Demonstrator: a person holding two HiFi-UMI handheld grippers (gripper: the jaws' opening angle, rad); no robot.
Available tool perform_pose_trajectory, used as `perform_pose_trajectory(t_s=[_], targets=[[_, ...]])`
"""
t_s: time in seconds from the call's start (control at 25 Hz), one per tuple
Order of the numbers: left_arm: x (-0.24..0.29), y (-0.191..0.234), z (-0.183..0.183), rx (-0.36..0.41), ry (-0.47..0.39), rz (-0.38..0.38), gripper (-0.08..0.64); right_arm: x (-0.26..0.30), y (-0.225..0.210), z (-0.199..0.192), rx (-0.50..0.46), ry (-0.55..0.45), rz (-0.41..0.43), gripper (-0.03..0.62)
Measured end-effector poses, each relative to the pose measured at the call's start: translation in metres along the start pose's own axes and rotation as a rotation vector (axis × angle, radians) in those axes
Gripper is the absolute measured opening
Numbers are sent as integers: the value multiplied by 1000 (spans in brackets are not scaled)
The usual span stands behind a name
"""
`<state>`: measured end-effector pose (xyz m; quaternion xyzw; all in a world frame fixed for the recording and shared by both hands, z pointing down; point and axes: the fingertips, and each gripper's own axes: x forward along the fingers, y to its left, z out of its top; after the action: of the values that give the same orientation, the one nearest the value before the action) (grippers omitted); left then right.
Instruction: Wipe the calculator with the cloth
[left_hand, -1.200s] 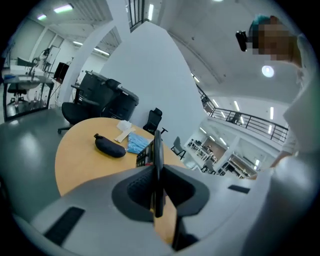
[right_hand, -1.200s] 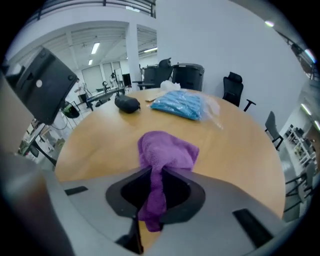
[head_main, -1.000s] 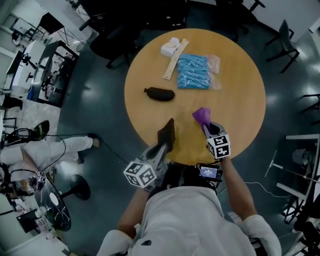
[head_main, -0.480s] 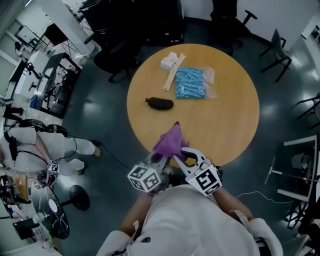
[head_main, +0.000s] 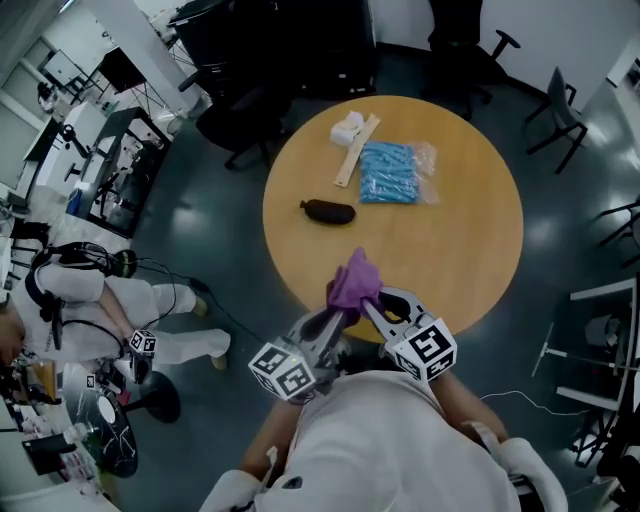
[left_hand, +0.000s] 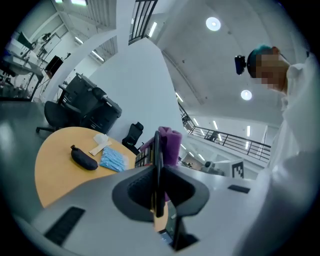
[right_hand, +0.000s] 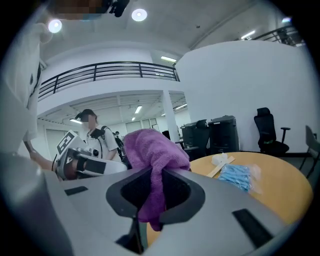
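My left gripper (head_main: 330, 322) is shut on the black calculator (left_hand: 156, 165), held edge-up in the air near the table's front edge. In the left gripper view the calculator is a thin dark slab between the jaws, with some keys (left_hand: 142, 156) showing. My right gripper (head_main: 372, 300) is shut on the purple cloth (head_main: 354, 282). The cloth (right_hand: 152, 152) bunches above the jaws and hangs down between them. It rests against the calculator's top, and it shows as the purple cloth (left_hand: 170, 142) just behind the slab. The two grippers stand close together, tips meeting.
On the round wooden table (head_main: 470, 240) lie a black pouch (head_main: 328, 212), a blue packet (head_main: 388, 172), a wooden stick (head_main: 356, 150) and a white item (head_main: 347, 127). Office chairs (head_main: 555, 110) stand around it. A person in white (head_main: 120, 305) is at the left.
Both grippers have risen off the table. The right gripper has swung left with the cloth, from apart at the right to against the calculator in the left gripper.
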<state>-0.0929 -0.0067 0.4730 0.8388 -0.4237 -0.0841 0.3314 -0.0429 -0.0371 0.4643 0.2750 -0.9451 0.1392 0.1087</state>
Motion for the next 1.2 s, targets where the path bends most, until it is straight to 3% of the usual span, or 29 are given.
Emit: perform_pose_trajectory(t_s=[0.16, 0.44, 0.56, 0.64, 0.76, 0.92, 1.04, 1.2], targets=[[-13, -7, 7, -21, -28, -46, 49, 4, -8, -6, 65, 5, 18, 60], [-19, -6, 12, -33, -53, -20, 49, 24, -30, -47, 156, 77, -9, 60], [-25, 7, 15, -54, -71, 17, 49, 28, -43, -62, 171, 113, -47, 60], [-23, 22, 11, -74, -64, 80, 49, 17, -49, -51, 170, 70, -83, 60], [-13, 42, 3, -118, -51, 145, 49, -15, -32, -12, 127, -36, -93, 60], [7, 44, 7, -138, -79, 137, 49, -26, 22, 24, 18, -108, -11, 60], [19, 27, 12, -156, -101, 97, 49, -18, 45, 24, -54, -79, 15, 60], [26, 13, 13, -226, -122, 48, 49, -8, 37, 9, -77, -48, -29, 60]])
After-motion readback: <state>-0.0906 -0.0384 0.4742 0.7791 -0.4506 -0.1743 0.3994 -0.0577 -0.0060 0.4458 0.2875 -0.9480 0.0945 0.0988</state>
